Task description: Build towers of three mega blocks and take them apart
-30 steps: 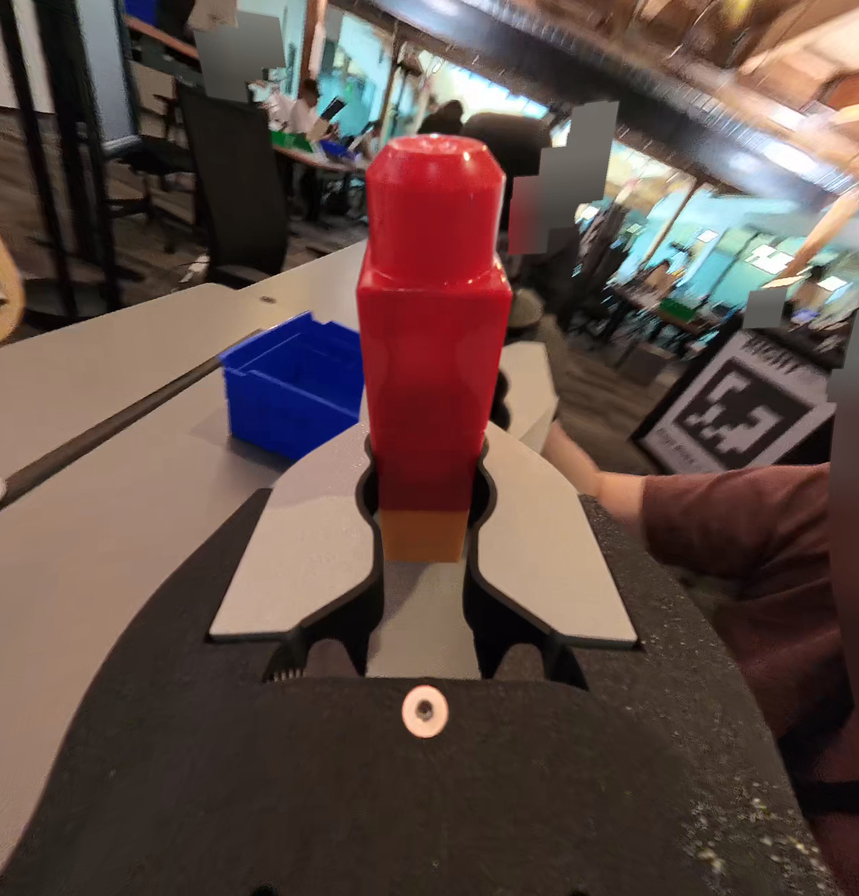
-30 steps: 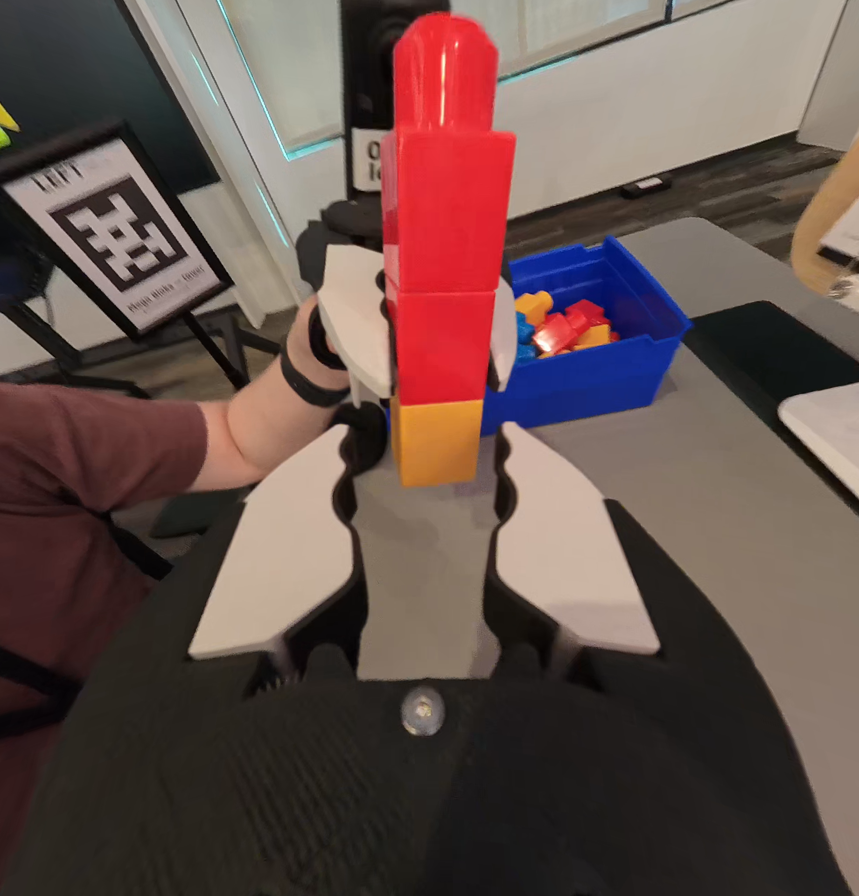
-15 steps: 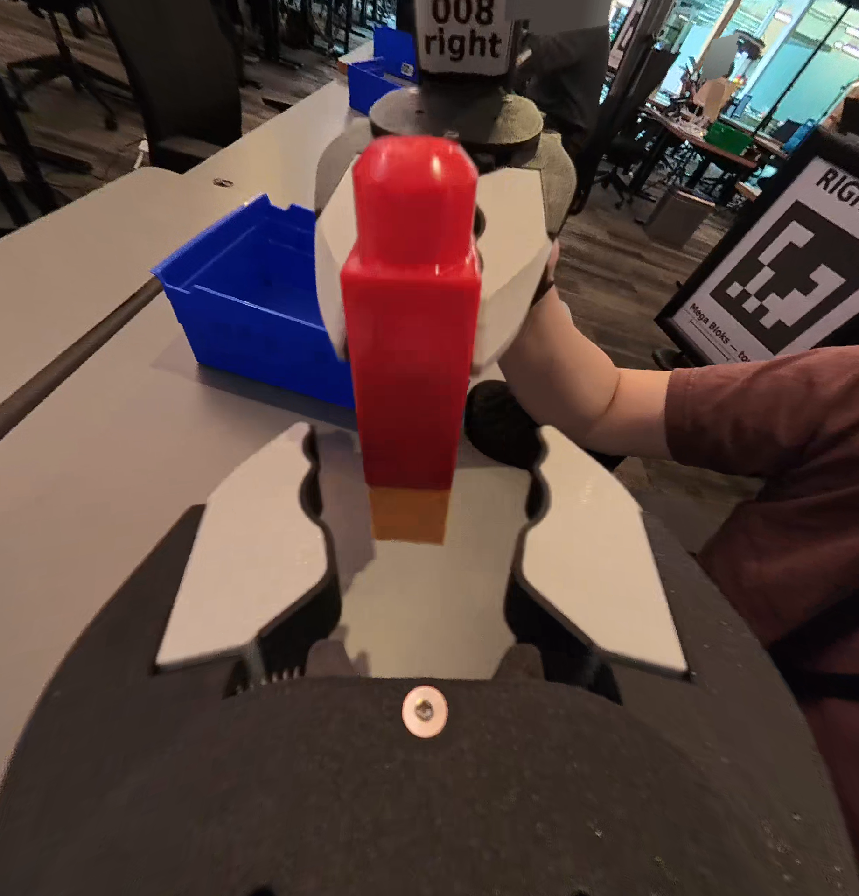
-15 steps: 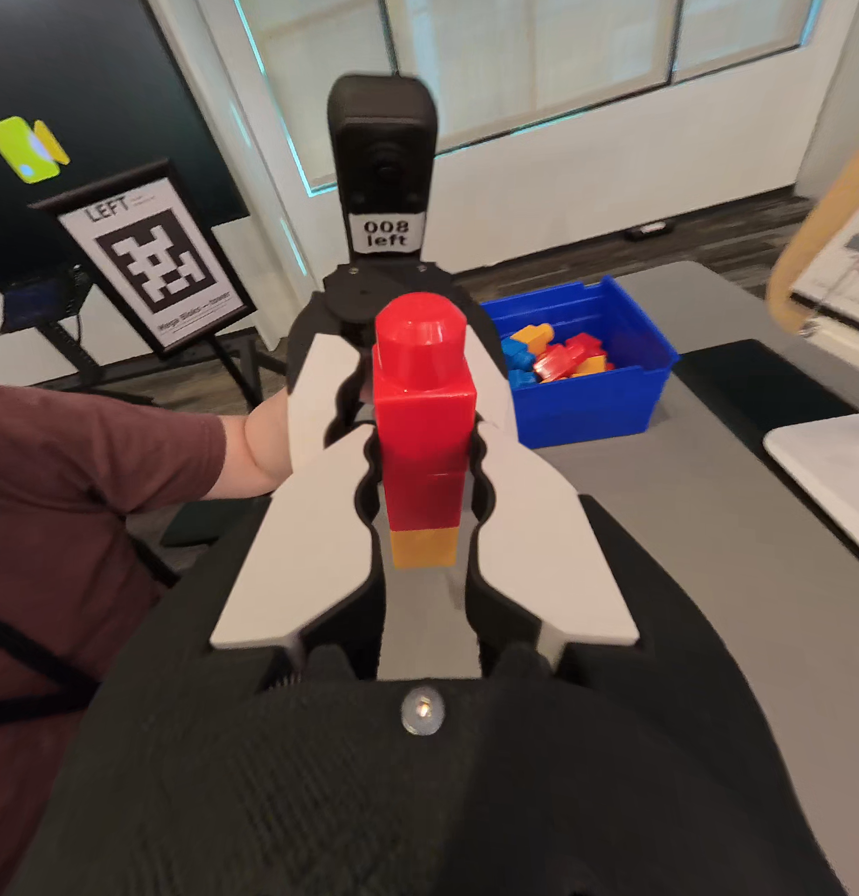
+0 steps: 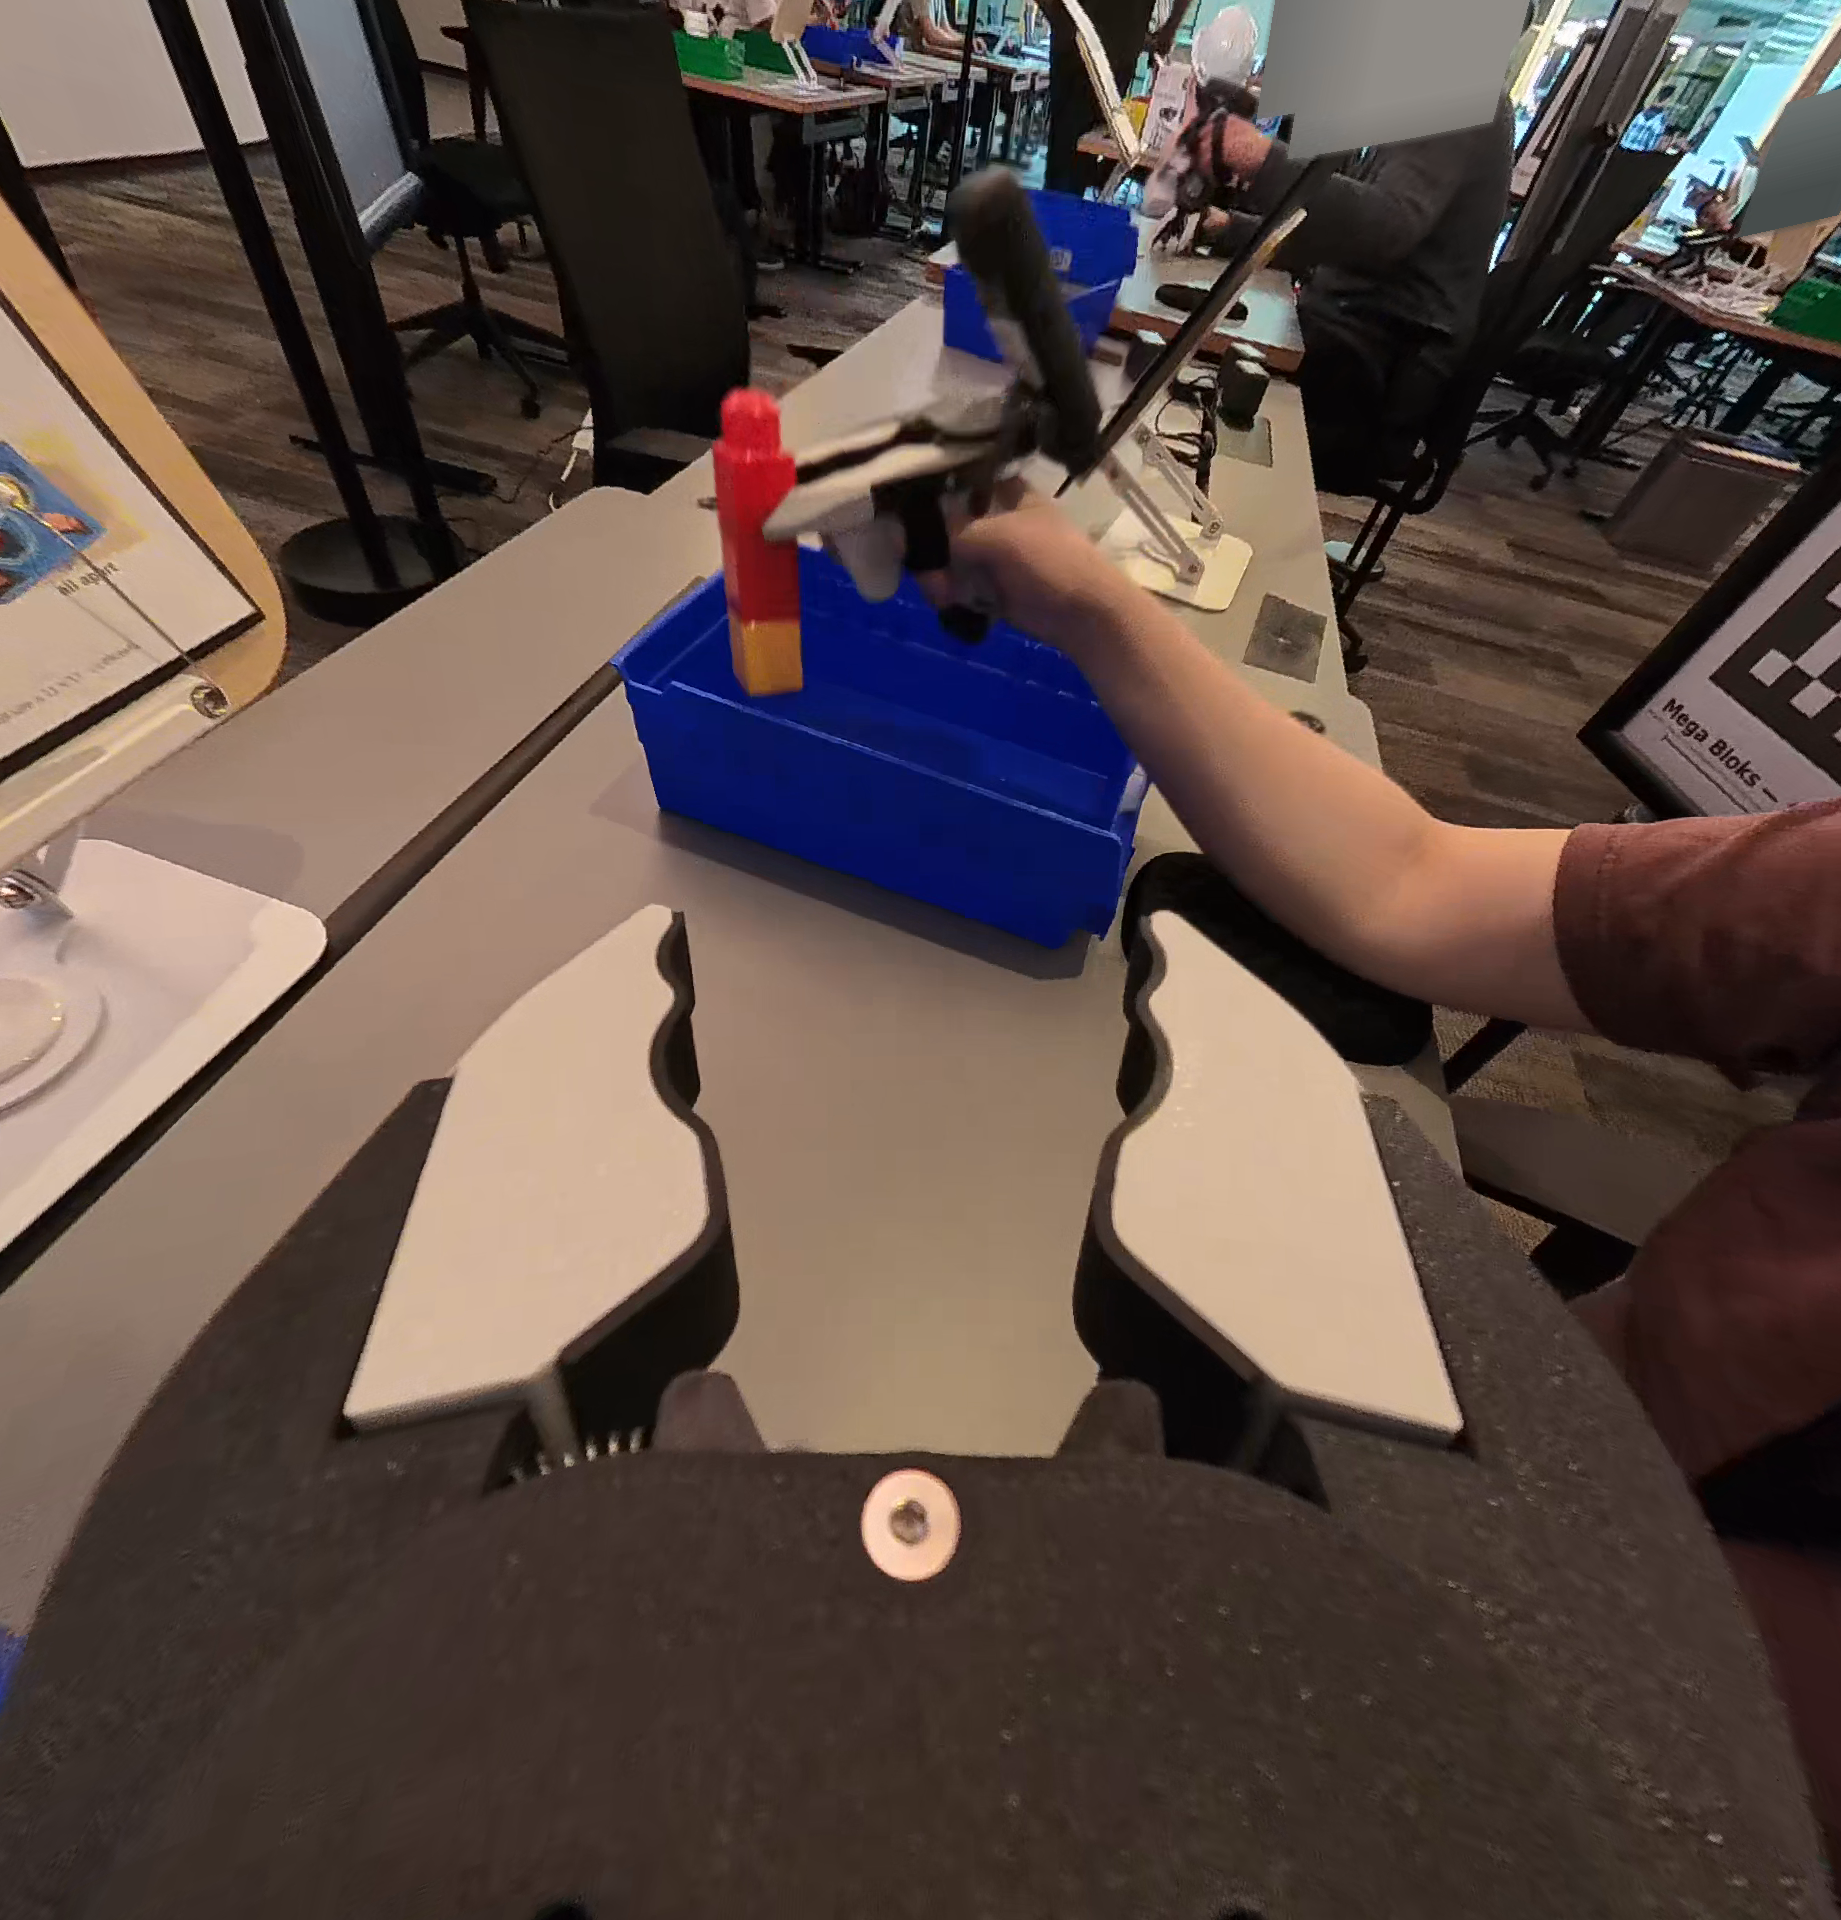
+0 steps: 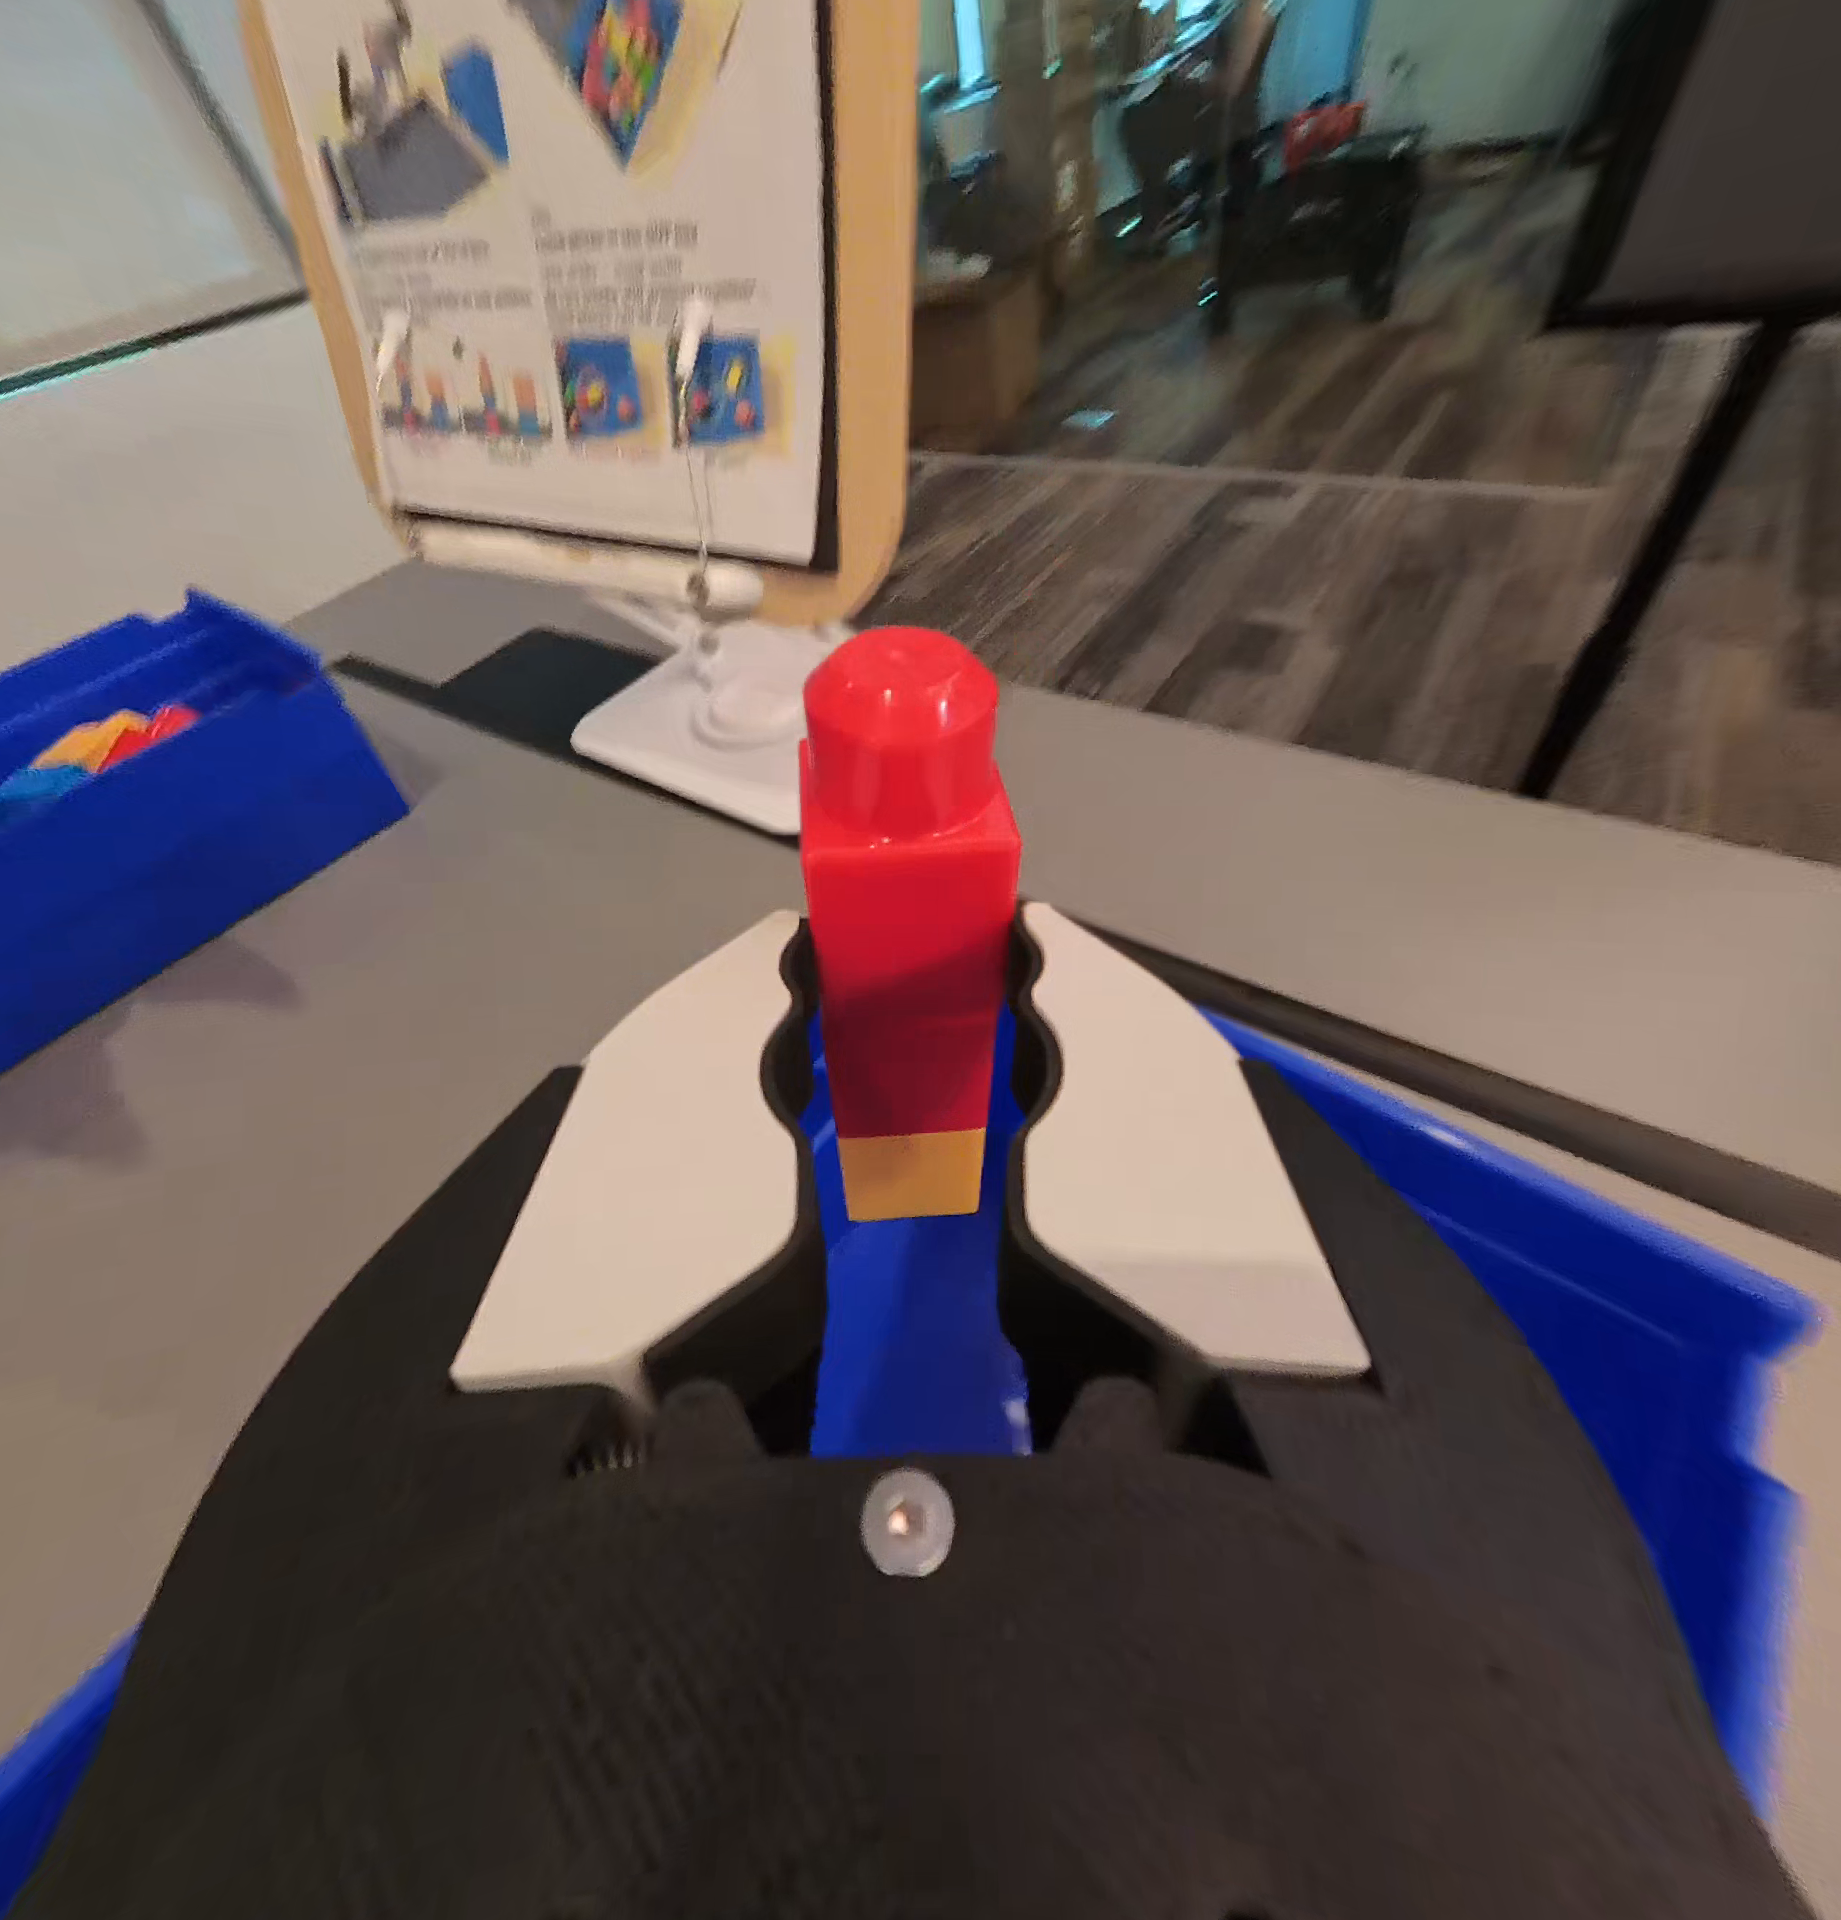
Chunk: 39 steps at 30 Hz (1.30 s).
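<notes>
Three-block tower (image 6: 911,997) held aloft over a blue bin (image 5: 895,790)

Two red blocks stacked on one orange-yellow block, single round stud on top; upright, slightly tilted, clamped at the red middle between the right gripper's (image 6: 911,966) pads, orange base hanging clear above the bin's open interior.

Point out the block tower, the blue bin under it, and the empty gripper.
Block tower (image 6: 911,935), right wrist view, red middle block.
Blue bin (image 5: 874,821), left wrist view, near wall.
Left gripper (image 5: 905,997), left wrist view, open gap.
</notes>
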Available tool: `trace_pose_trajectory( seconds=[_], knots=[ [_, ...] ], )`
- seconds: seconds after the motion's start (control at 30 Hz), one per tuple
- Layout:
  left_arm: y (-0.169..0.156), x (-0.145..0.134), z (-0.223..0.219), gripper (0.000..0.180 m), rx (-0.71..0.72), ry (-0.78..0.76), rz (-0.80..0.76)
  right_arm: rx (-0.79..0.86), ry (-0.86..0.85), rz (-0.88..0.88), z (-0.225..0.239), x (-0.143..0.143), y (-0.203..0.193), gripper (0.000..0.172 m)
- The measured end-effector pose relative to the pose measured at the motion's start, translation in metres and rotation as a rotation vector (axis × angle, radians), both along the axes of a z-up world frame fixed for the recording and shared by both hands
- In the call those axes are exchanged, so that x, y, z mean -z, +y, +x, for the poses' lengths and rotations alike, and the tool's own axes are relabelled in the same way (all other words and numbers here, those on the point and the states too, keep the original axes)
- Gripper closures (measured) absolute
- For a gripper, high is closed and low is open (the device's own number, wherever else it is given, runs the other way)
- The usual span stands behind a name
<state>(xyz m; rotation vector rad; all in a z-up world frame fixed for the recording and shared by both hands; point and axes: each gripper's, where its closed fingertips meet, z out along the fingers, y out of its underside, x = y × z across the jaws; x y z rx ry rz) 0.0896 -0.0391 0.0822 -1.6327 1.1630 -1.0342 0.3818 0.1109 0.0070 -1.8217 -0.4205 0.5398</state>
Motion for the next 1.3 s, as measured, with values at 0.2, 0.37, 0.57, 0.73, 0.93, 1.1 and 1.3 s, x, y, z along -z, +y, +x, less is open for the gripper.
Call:
trace_pose_trajectory(
  seconds=[0.2, 0.37, 0.57, 0.73, 0.93, 1.1, 1.3],
  knots=[
    [-0.003, -0.007, -0.005, 0.100, 0.015, -0.020, 0.019, -0.061, -0.145, -0.072, -0.010, 0.062, 0.012, 0.135],
    [-0.004, -0.004, -0.006, 0.101, 0.025, -0.010, 0.007, -0.120, -0.185, -0.029, -0.021, 0.077, 0.014, 0.135],
    [-0.008, 0.000, -0.009, 0.099, 0.034, 0.031, 0.011, -0.181, -0.152, -0.039, -0.020, 0.081, 0.007, 0.134],
    [0.006, -0.008, -0.043, 0.104, -0.098, 0.079, 0.066, -0.203, -0.169, -0.051, -0.018, 0.080, 0.003, 0.110],
    [0.024, 0.020, -0.147, 0.111, -0.383, 0.374, 0.101, -0.206, -0.243, -0.011, -0.013, 0.057, -0.007, 0.098],
    [0.028, 0.083, -0.214, 0.113, -0.508, 0.716, -0.044, -0.150, -0.251, 0.066, -0.004, 0.017, -0.016, 0.095],
    [0.043, 0.143, -0.238, 0.121, -0.573, 0.939, -0.301, -0.111, -0.272, 0.204, -0.011, -0.038, -0.035, 0.097]
  ],
)
